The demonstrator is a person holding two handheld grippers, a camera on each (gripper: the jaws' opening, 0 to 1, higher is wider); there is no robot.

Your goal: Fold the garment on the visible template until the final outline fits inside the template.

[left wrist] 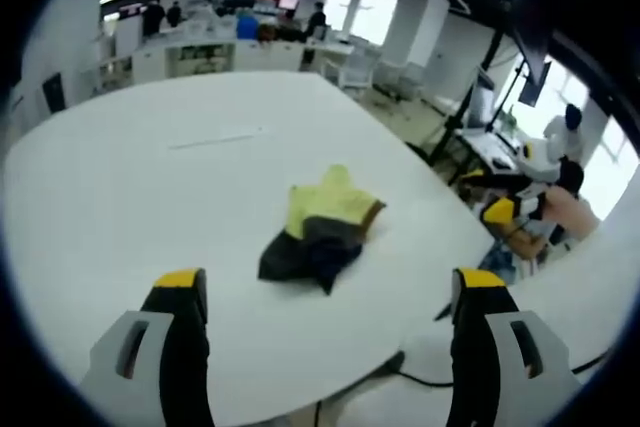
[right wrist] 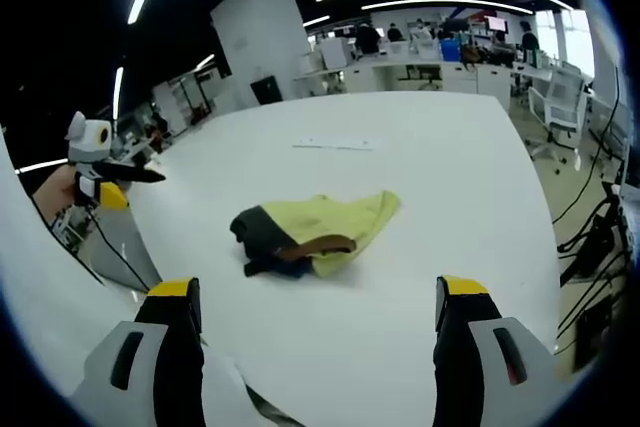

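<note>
A crumpled garment (left wrist: 320, 230), yellow with dark and brown parts, lies bunched on the white table (left wrist: 150, 207). My left gripper (left wrist: 330, 282) hovers open just short of it, its yellow-tipped jaws wide apart and nothing between them. The right gripper (left wrist: 515, 210) shows at the right edge, held in a hand off the table. In the right gripper view the same garment (right wrist: 315, 227) lies ahead of my open right gripper (right wrist: 317, 289), also empty. The left gripper (right wrist: 103, 185) appears far left, in a hand. A thin pale strip (right wrist: 335, 144) lies on the tabletop beyond the garment.
The table's rounded edge (left wrist: 420, 327) runs close under the left gripper, with a black cable (left wrist: 420, 379) below it. Office desks, chairs (right wrist: 560, 97) and several people stand in the background. More cables hang at the right (right wrist: 590, 217).
</note>
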